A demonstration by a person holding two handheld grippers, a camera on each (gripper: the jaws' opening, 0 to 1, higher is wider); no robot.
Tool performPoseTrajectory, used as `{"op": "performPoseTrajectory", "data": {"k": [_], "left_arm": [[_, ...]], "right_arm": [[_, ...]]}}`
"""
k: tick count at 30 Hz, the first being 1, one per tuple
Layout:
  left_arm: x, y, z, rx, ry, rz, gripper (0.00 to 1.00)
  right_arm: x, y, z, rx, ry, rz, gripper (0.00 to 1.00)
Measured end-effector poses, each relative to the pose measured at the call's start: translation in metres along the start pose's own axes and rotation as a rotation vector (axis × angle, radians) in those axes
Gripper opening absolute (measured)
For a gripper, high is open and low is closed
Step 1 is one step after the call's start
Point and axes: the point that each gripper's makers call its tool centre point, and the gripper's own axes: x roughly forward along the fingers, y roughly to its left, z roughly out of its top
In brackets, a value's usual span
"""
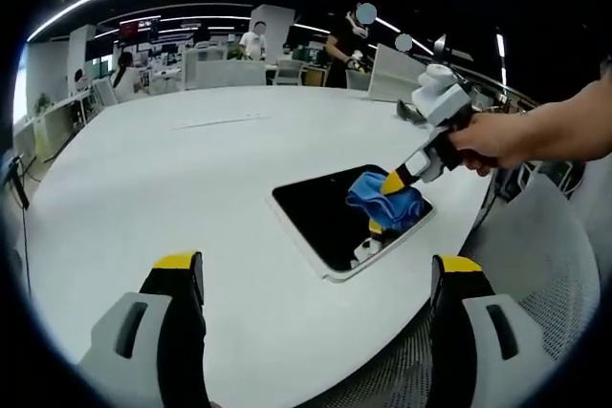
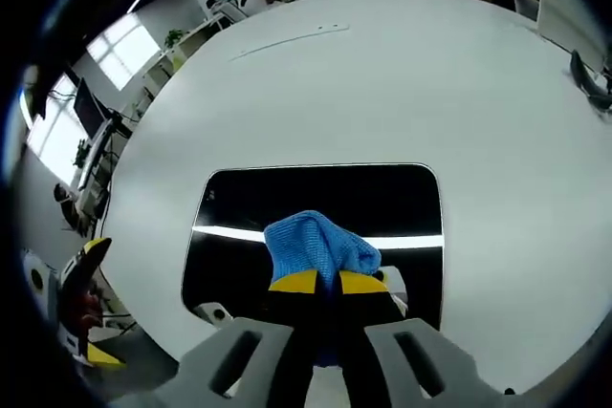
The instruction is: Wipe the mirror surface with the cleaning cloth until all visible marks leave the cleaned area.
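White laminate covers the broad round surface [image 1: 191,179], the largest thing here, running off toward an office with people at the far desks. Lying flat on it, at about four o'clock from centre in the left gripper view and near the edge closest to the person, is the mirror [image 2: 316,200], a dark rounded rectangle in a thin white frame that reflects a ceiling light as a bright bar. On the glass sits the cleaning cloth [image 2: 316,244], a bunched blue microfibre wad, toward the six o'clock edge of the mirror in the right gripper view.

The right gripper [image 2: 327,283] has its yellow-tipped jaws pinched close on the cloth, pressing it onto the glass; a hand [image 1: 492,140] carries it in from three o'clock in the left gripper view. The left gripper [image 1: 316,279] hangs above the near rim of the surface, jaws spread wide and holding nothing.

The step in hand looks like wiping. To do it well, I would keep the wad flat and pressed evenly, work in overlapping strokes from the six o'clock edge toward twelve, and keep the hard jaw tips off the glass. Whether marks are left on the glass I cannot tell, given the reflections. The unframed side may slide, so the free gripper could steady the frame.
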Motion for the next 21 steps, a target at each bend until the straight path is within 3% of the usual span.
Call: {"op": "performPoseTrajectory", "data": {"k": [12, 15, 19, 21], "left_arm": [[0.001, -0.002, 0.001, -0.002, 0.002, -0.006, 0.98], [0.0, -0.005, 0.007, 0.027, -0.015, -0.016, 0.99], [-0.003, -0.002, 0.006, 0.01, 0.022, 0.003, 0.99], [-0.006, -0.004, 0.011, 0.009, -0.001, -0.007, 0.99]], "right_arm": [[-0.009, 0.002, -0.019, 0.013, -0.004, 0.014, 0.0], [-0.012, 0.003, -0.024, 0.007, -0.003, 0.014, 0.0], [-0.014, 0.004, -0.028, 0.01, 0.001, 0.017, 0.0], [-0.014, 0.004, -0.03, 0.012, 0.001, 0.02, 0.0]]}}
